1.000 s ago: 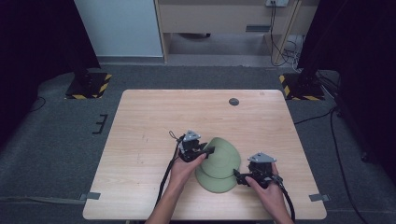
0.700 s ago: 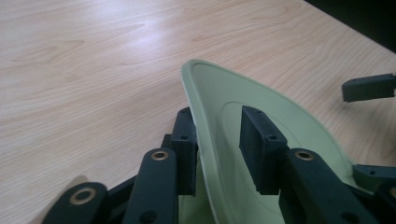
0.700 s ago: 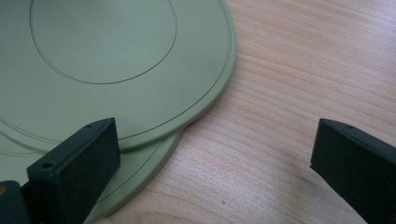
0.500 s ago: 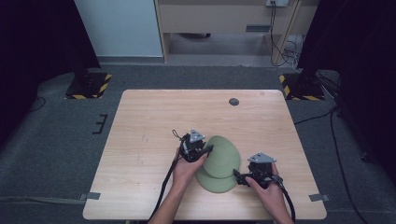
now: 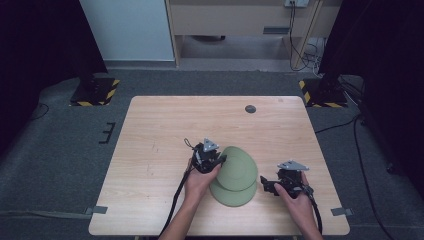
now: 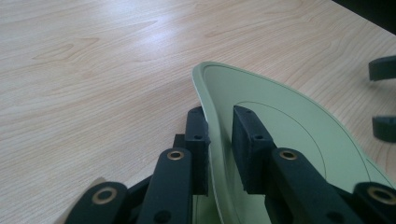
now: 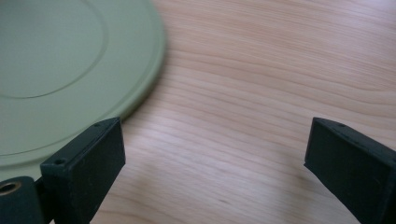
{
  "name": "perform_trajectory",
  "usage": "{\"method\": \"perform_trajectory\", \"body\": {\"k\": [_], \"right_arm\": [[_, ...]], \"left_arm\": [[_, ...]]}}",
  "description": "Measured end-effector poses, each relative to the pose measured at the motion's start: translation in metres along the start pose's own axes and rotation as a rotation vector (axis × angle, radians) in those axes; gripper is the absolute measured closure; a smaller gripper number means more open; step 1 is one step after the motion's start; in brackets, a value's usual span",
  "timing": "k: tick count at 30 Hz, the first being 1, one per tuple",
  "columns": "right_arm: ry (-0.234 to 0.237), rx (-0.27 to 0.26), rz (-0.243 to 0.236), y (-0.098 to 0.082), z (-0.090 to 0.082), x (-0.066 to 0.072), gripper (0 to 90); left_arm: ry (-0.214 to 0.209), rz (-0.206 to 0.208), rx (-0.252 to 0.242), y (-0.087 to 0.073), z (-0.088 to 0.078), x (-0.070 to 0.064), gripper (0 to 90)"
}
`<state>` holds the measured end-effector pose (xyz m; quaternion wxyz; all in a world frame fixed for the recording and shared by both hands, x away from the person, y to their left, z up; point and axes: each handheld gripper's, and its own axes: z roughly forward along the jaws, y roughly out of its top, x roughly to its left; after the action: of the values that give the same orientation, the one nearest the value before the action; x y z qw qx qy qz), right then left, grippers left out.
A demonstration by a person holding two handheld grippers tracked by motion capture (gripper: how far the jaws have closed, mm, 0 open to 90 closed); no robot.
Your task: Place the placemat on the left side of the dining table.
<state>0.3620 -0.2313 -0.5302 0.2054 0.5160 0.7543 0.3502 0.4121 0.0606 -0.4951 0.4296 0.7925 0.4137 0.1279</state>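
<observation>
Two pale green plates overlap near the table's front. The upper plate (image 5: 240, 165) (image 6: 289, 126) leans tilted on the lower plate (image 5: 232, 196) (image 7: 60, 60), which lies flat. My left gripper (image 5: 220, 161) (image 6: 219, 140) straddles the upper plate's left rim, and its jaws have just been closing. One pad (image 6: 198, 140) touches the rim's outside, while a narrow gap is left at the inner pad (image 6: 250, 149). My right gripper (image 5: 264, 184) (image 7: 215, 154) stands wide open just right of the lower plate, with bare wood between its pads.
A small dark disc (image 5: 250, 109) lies near the table's far edge. The wooden table (image 5: 160, 140) is bare to the left and behind the plates. The right gripper's two jaw tips (image 6: 384, 67) show at the left gripper view's right edge.
My left gripper has shifted slightly right onto the upper plate's rim and its jaws have narrowed. The right gripper and both plates look unmoved.
</observation>
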Motion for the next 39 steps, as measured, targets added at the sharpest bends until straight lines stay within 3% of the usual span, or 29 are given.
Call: {"method": "perform_trajectory", "body": {"k": [5, 11, 18, 20, 27, 39], "right_arm": [[-0.049, 0.012, 0.043, -0.002, -0.002, -0.018, 5.4], [-0.075, 0.013, 0.069, -0.003, -0.001, -0.028, 5.5], [-0.095, 0.028, 0.065, -0.004, 0.003, -0.03, 5.7], [-0.099, 0.031, 0.058, -0.004, 0.004, -0.029, 5.4], [-0.114, 0.033, 0.04, -0.004, 0.006, -0.028, 4.7], [-0.117, 0.036, 0.037, -0.004, 0.006, -0.028, 3.7]], "left_arm": [[-0.012, -0.003, -0.001, 0.001, -0.001, 0.001, 78.6], [-0.039, -0.01, -0.003, 0.003, -0.001, 0.002, 83.6], [-0.051, 0.02, -0.01, 0.012, -0.007, -0.004, 84.8], [-0.033, 0.04, 0.002, 0.013, -0.007, -0.006, 84.9], [-0.078, 0.016, -0.017, 0.019, -0.017, -0.007, 85.1], [-0.143, 0.046, -0.055, 0.043, -0.039, -0.024, 85.3]]}}
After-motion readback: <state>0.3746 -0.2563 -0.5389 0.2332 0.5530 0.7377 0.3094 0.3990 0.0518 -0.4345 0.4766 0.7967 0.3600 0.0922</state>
